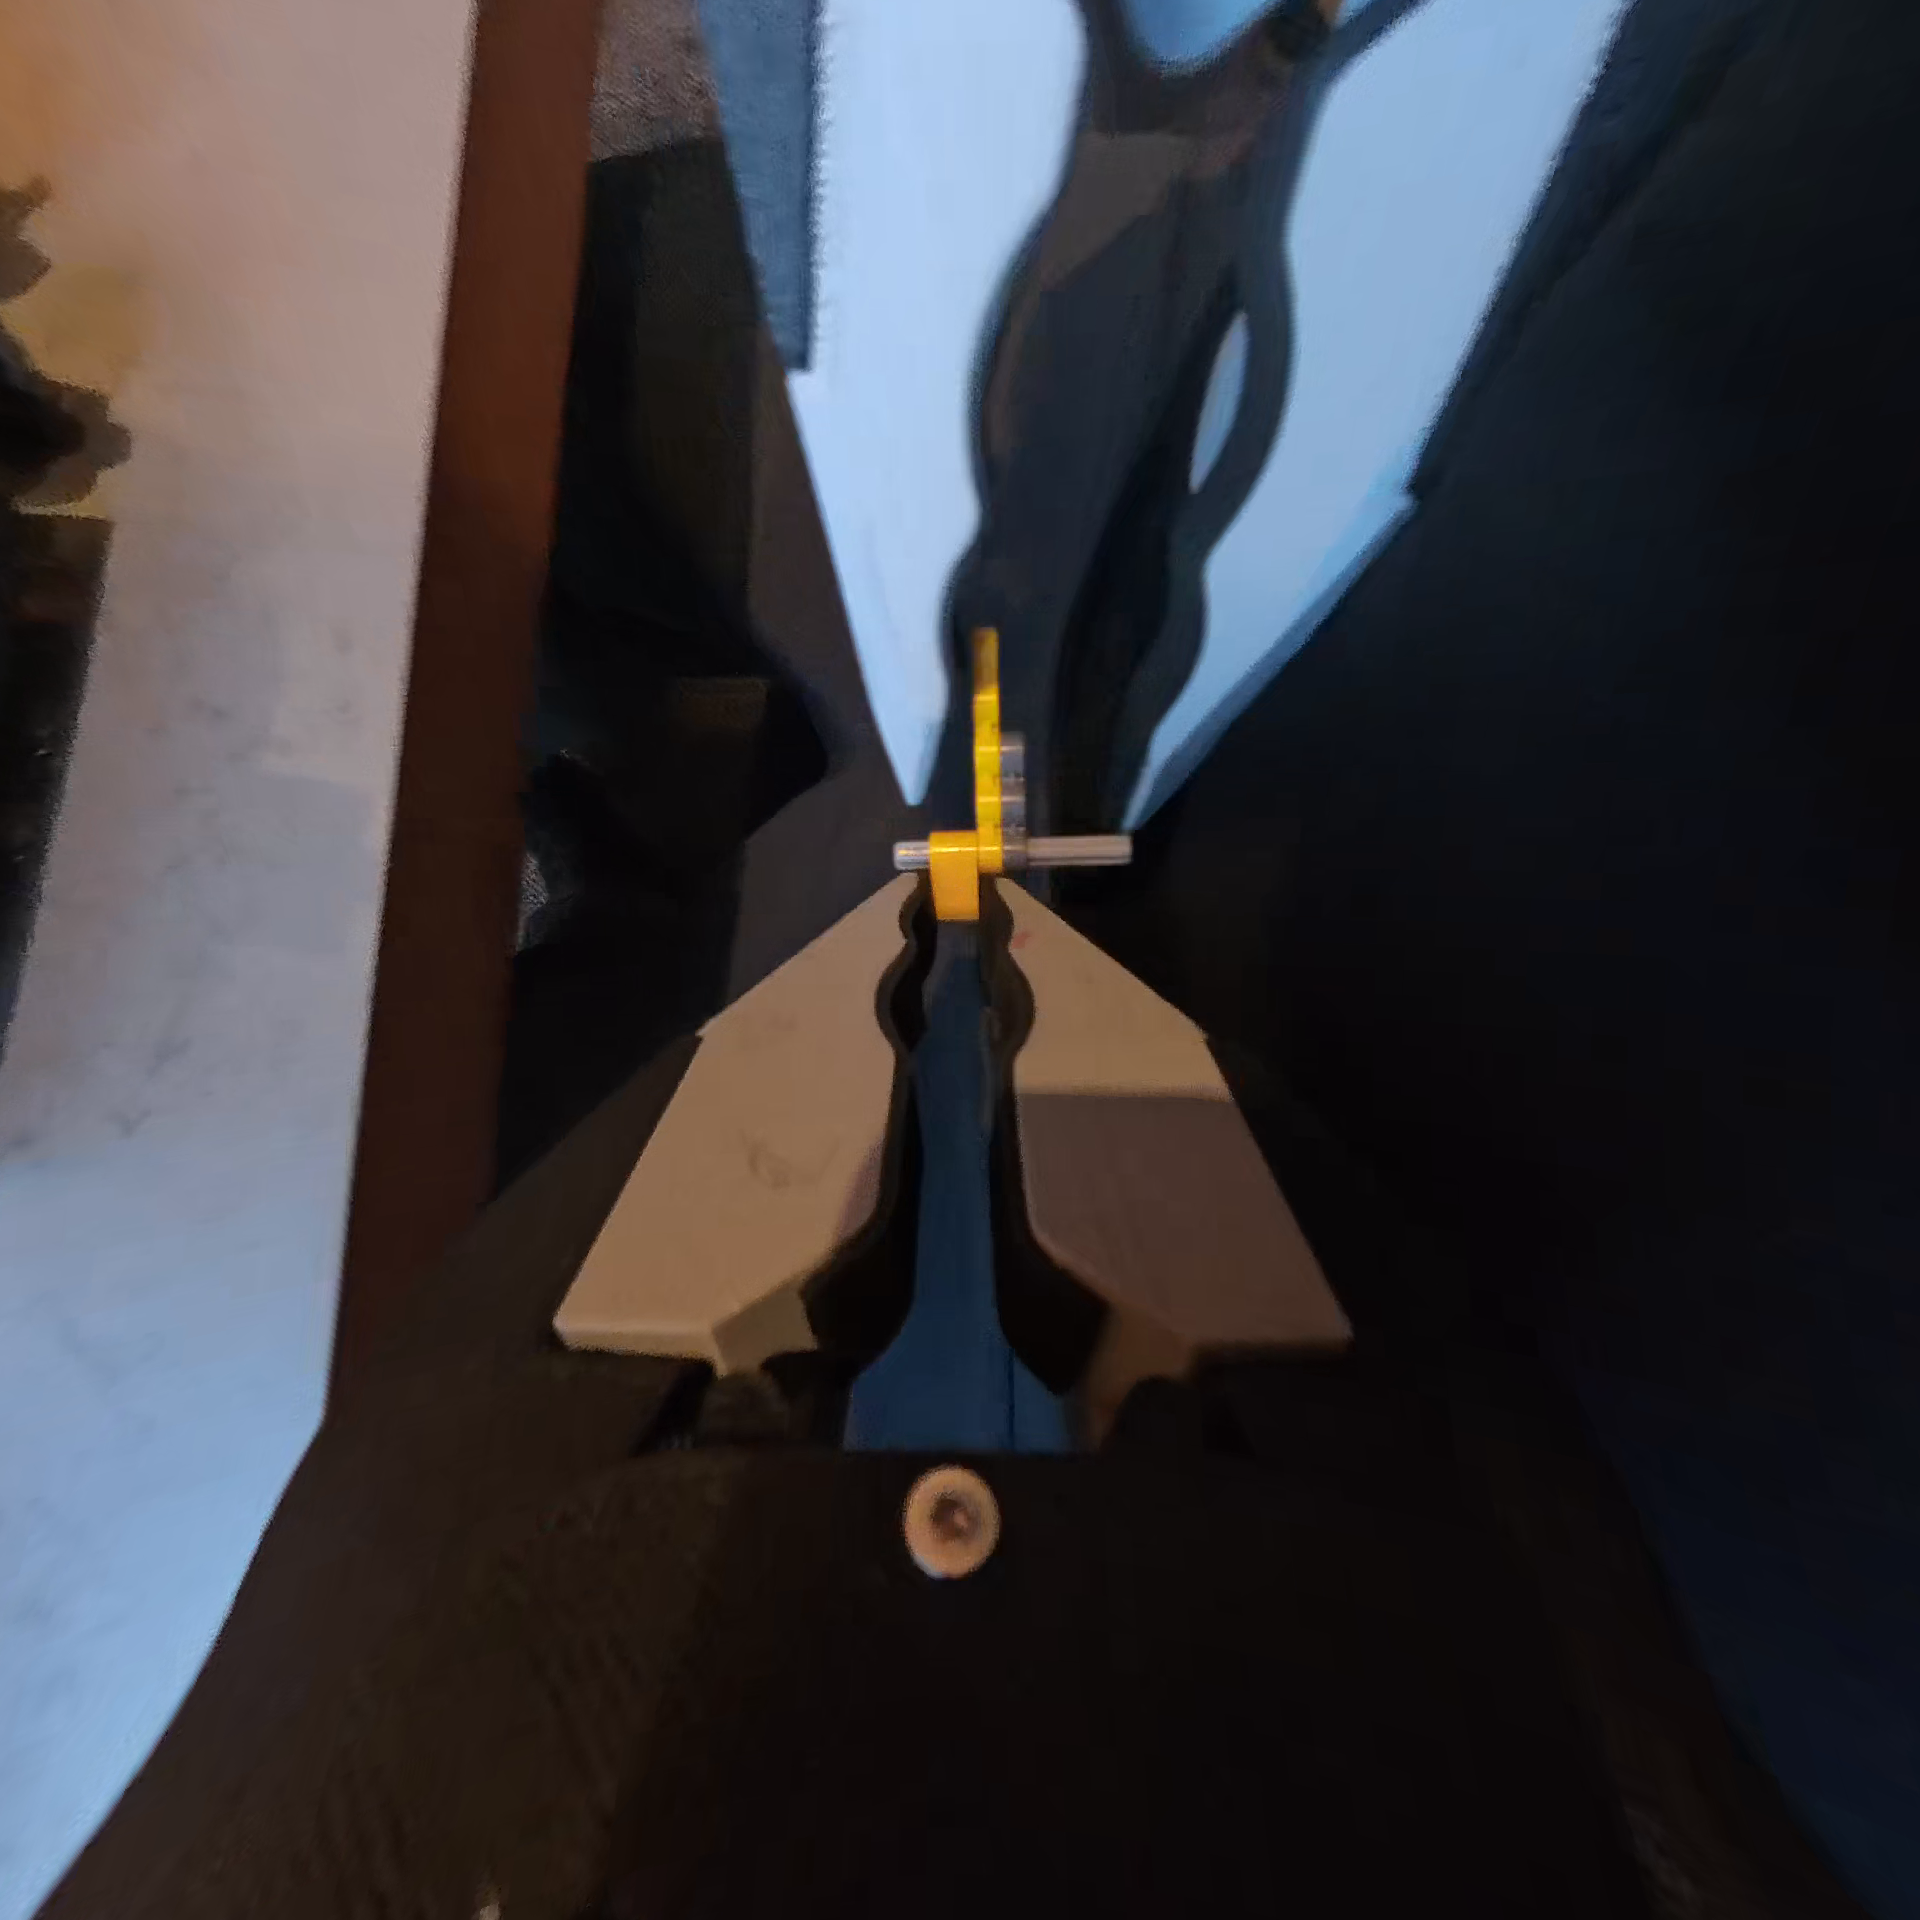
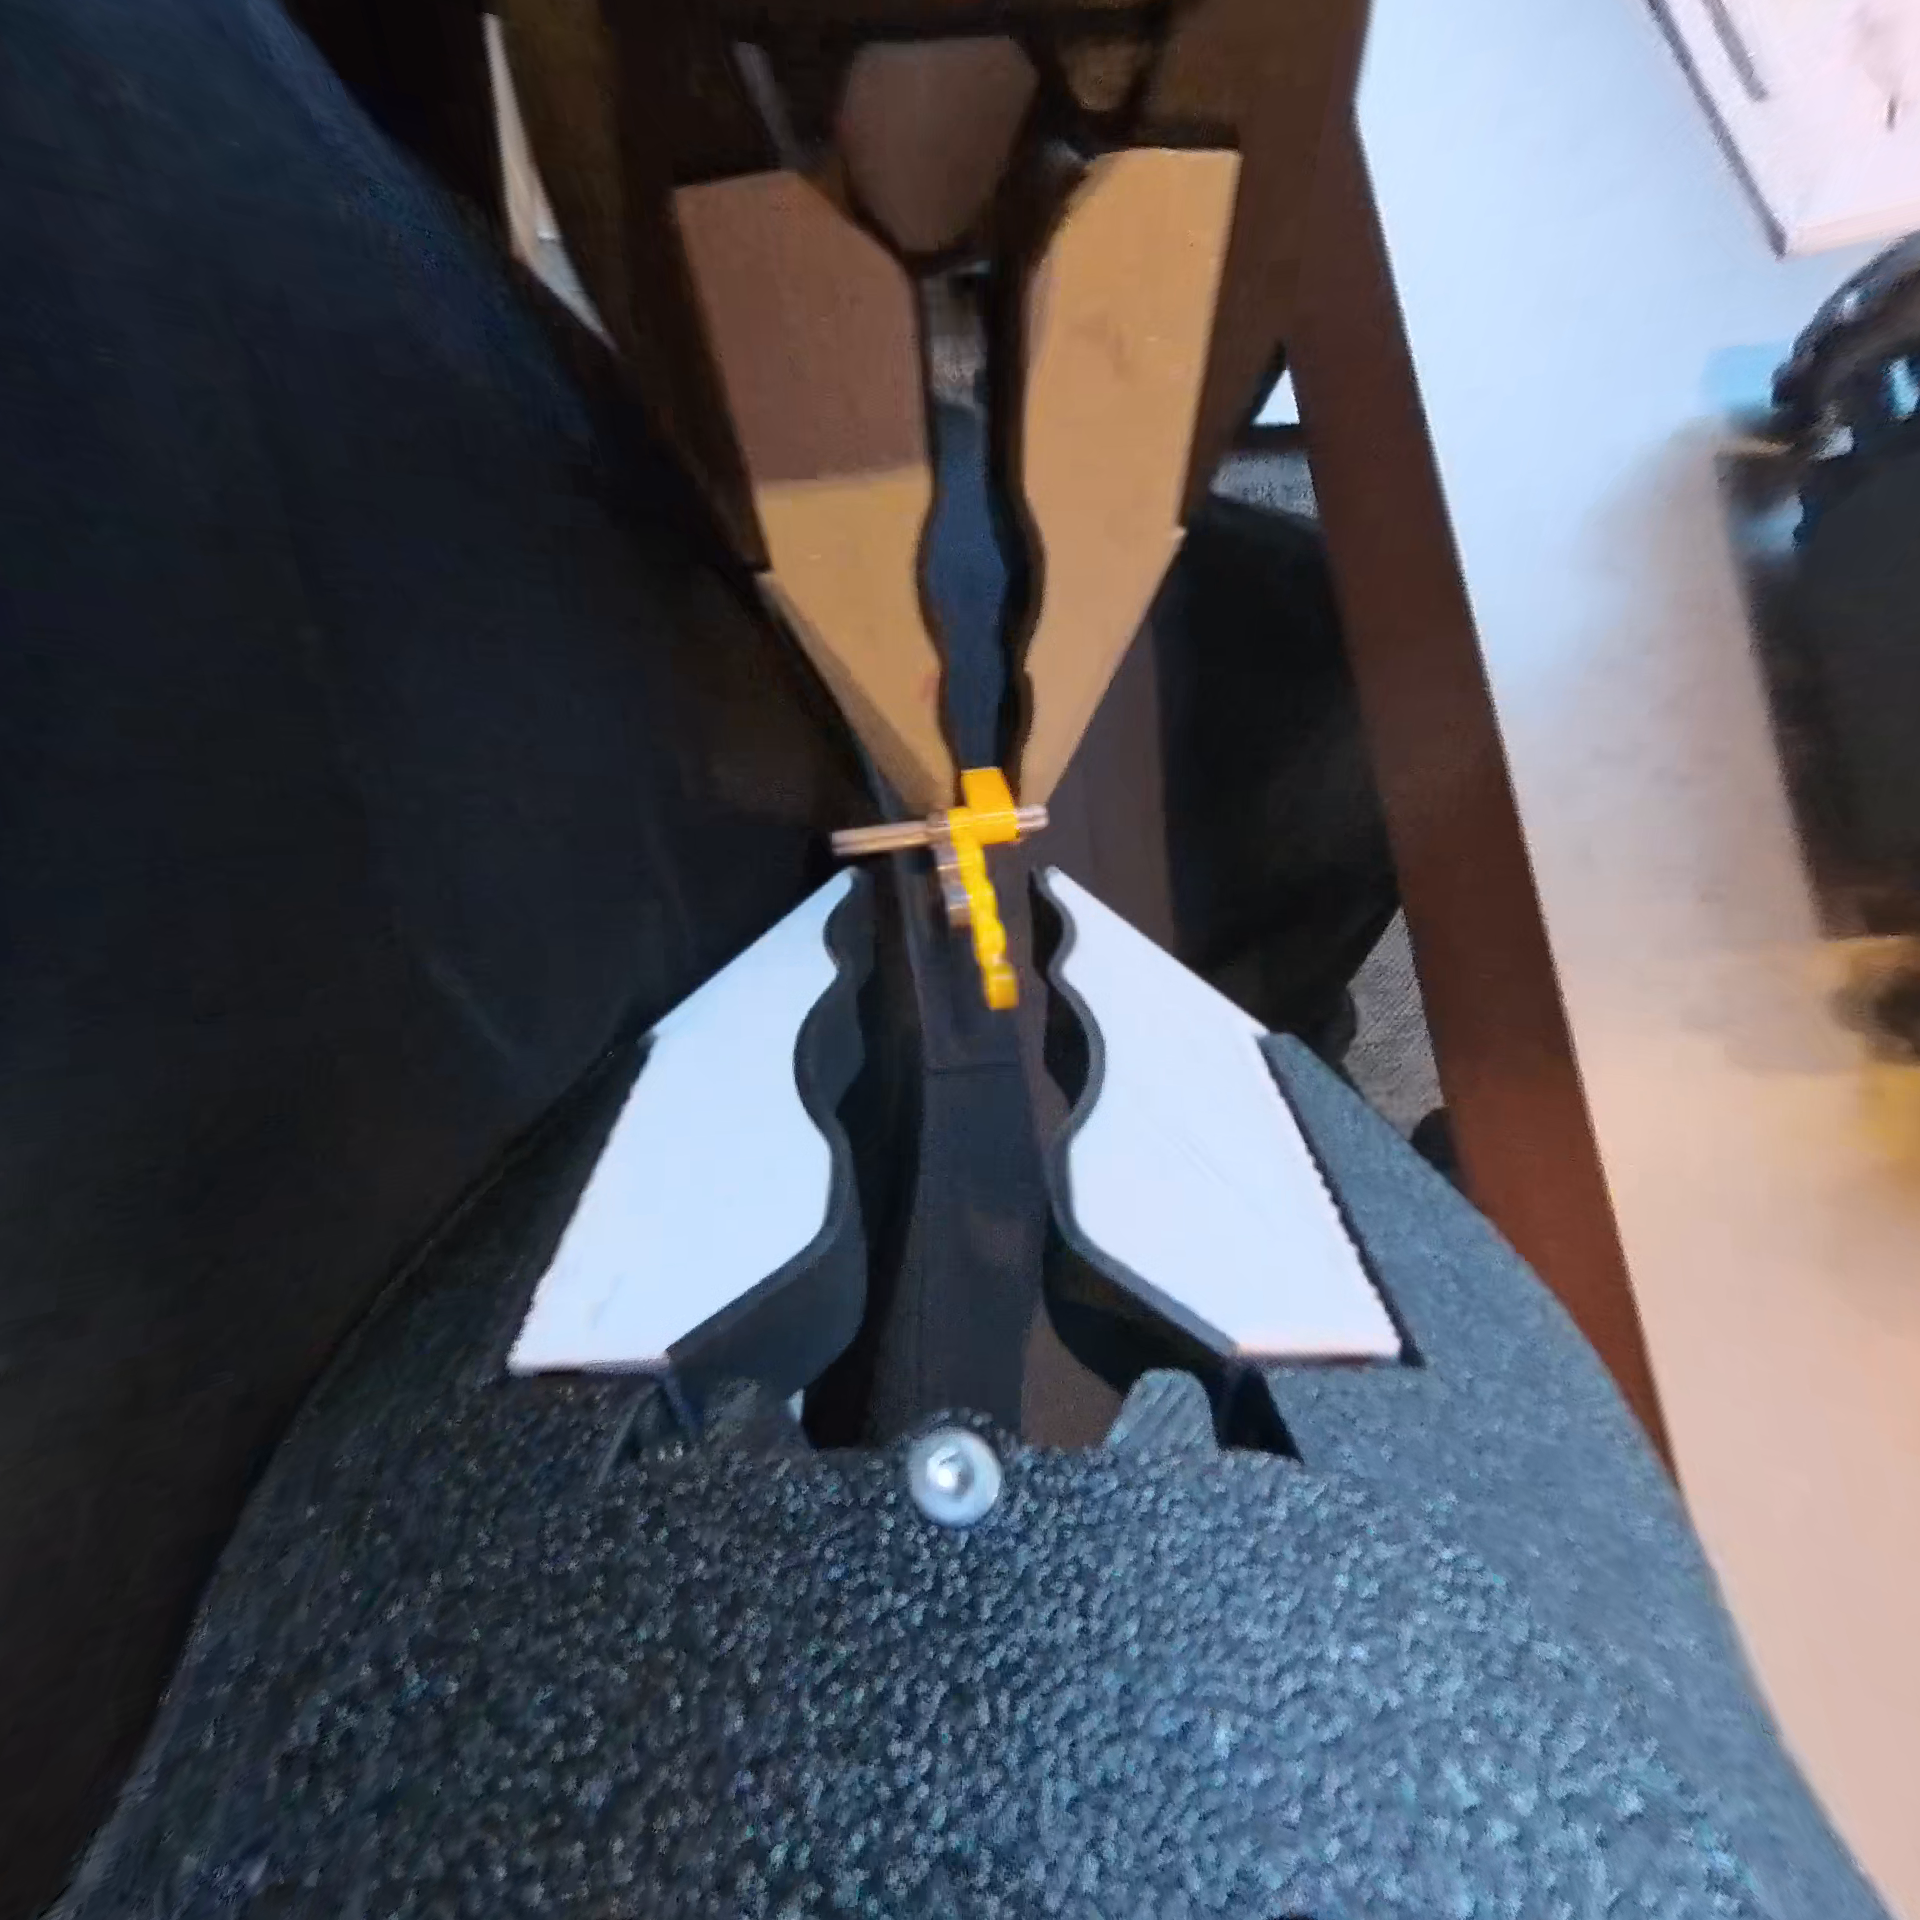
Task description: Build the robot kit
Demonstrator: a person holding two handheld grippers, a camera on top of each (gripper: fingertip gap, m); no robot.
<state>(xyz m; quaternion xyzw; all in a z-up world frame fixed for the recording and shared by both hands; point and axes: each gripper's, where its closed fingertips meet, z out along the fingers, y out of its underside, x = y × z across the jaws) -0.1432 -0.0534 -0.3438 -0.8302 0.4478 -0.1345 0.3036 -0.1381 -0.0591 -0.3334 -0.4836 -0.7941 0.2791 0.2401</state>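
In the left wrist view a brown wooden leg (image 1: 457,727) runs down the left of the frame. At centre, the left gripper (image 1: 958,896) is clamped on a yellow toy piece (image 1: 958,881) crossed by a grey axle (image 1: 1081,850). In the right wrist view, the right gripper (image 2: 940,883) stands apart around the piece's free end, not touching it.

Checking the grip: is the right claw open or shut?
Open: the right claw has fingers spread either side of the yellow piece, not touching.
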